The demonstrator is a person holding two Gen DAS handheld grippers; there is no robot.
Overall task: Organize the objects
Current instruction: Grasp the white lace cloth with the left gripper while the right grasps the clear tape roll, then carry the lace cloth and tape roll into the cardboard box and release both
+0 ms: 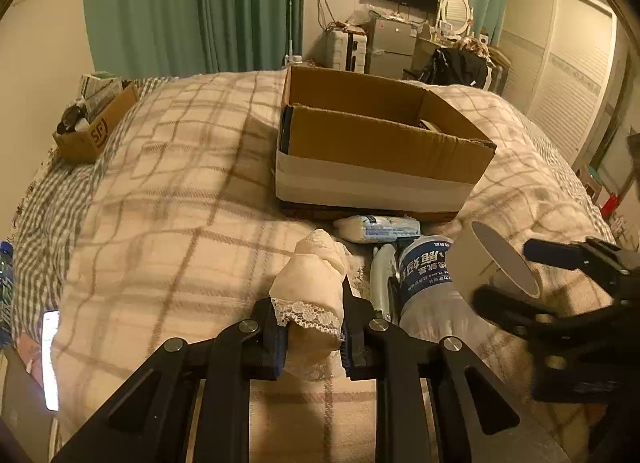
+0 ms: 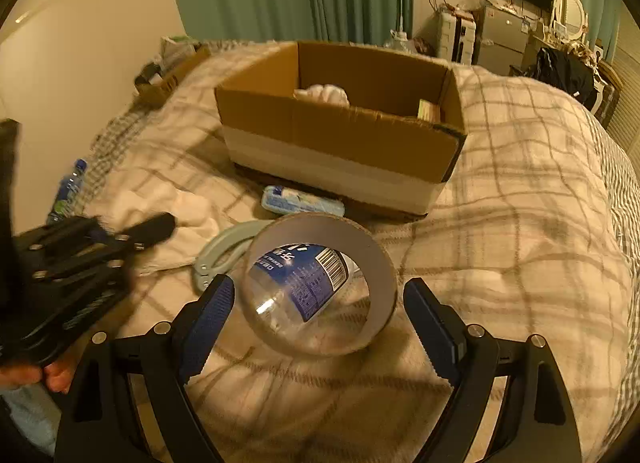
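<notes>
My left gripper (image 1: 314,327) is shut on a cream lace-trimmed cloth (image 1: 312,287) just above the plaid bed cover. My right gripper (image 2: 320,315) is open, its blue pads either side of a wide tape roll (image 2: 380,263) without touching it; the roll (image 1: 476,263) also shows in the left wrist view. A clear water bottle with a blue label (image 1: 424,275) lies under the roll, seen through its hole (image 2: 304,279). A large open cardboard box (image 1: 384,151) stands ahead (image 2: 340,135), with white cloth (image 2: 326,93) inside.
A blue-white packet (image 1: 376,227) lies at the box's front (image 2: 300,201). A pale grey curved object (image 2: 224,251) lies left of the roll. A small cardboard box (image 1: 96,123) sits far left. A lit phone (image 1: 50,359) and a bottle (image 2: 68,191) lie at the bed's left edge.
</notes>
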